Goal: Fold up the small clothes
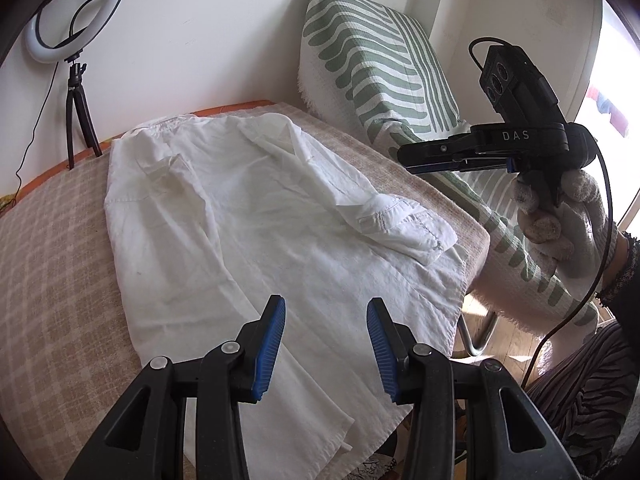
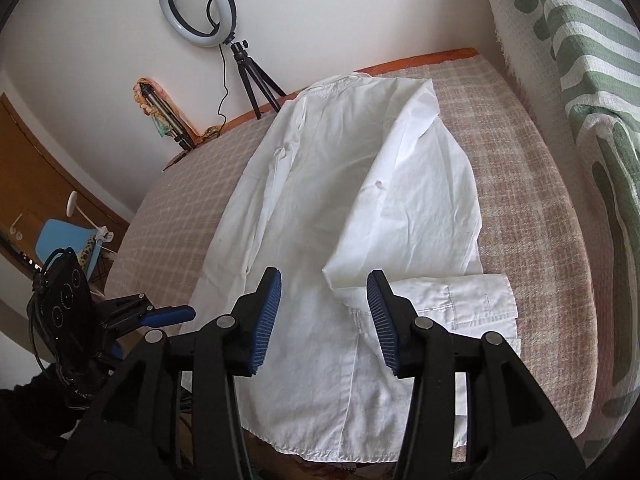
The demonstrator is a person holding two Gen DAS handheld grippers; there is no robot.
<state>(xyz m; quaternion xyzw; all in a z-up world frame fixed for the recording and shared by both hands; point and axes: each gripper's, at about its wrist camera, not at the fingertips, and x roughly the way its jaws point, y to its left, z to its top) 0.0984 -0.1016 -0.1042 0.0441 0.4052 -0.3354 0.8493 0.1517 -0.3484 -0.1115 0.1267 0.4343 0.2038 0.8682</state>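
A white shirt (image 1: 248,216) lies flat on the checked table cover (image 1: 52,264), collar toward the wall. One sleeve is folded across its body, and the cuff (image 2: 476,300) rests near the right edge. My left gripper (image 1: 326,344) hovers open over the shirt's lower part, with nothing between its blue pads. My right gripper (image 2: 324,316) stands open above the folded sleeve, and nothing is held in it. Seen from the left wrist, the right gripper (image 1: 406,160) is side-on beyond the table's right edge, in a gloved hand (image 1: 560,224). The left gripper (image 2: 186,313) shows at the table's left edge.
A ring light on a small black tripod (image 2: 196,8) stands at the back by the wall. A green-and-white striped cloth (image 1: 368,64) covers a seat to the right of the table. A second tripod (image 2: 160,112) leans at the back left. Wooden floor (image 1: 476,312) shows below the table's right edge.
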